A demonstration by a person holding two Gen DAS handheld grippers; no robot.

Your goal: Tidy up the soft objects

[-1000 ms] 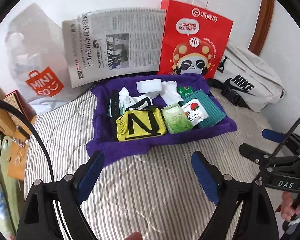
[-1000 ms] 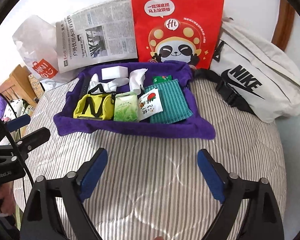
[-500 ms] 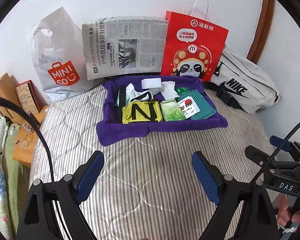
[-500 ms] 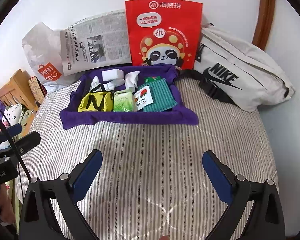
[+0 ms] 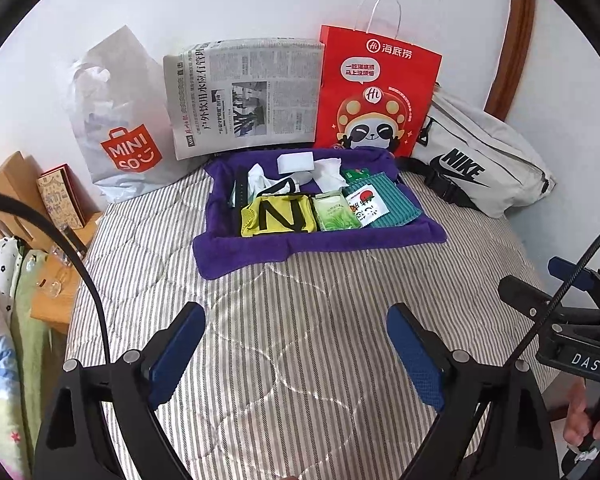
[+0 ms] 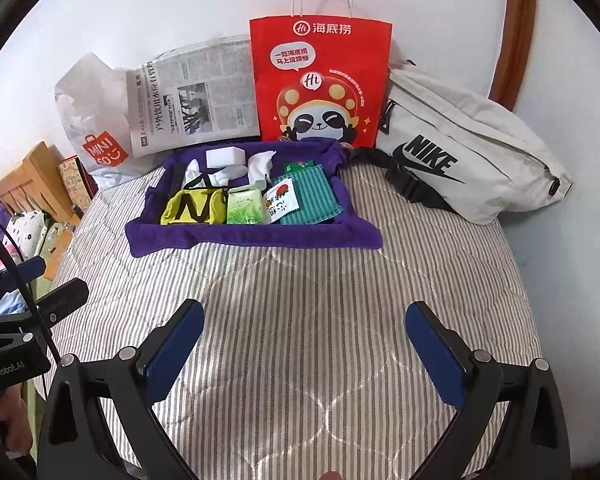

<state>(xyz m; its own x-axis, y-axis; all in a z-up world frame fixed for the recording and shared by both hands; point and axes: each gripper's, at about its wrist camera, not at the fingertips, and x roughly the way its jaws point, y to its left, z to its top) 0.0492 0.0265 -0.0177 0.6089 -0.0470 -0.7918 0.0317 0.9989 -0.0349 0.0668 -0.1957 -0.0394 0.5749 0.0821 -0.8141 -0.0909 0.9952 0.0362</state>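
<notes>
Tools, left [image 5: 296, 350] and right [image 6: 304, 348], both wide open, empty, short of one purple tray [image 6: 256, 236] with one yellow pouch [image 6: 194, 210]

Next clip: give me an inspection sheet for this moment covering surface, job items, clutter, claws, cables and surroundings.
Surface: striped quilted bed cover, bare between the claws and the tray.
Job's things: purple cloth tray holds a yellow pouch, green packet, strawberry sachet, teal striped cloth, white tissues and a white block.
Clutter: newspaper, red paper bag, white plastic bag and Nike bag stand behind the tray.
Claws: left claw and right claw open, both empty, jaws just widened.
Cables: black cable arcs at the left claw's side.
Surroundings: white wall, wooden furniture at left.
</notes>
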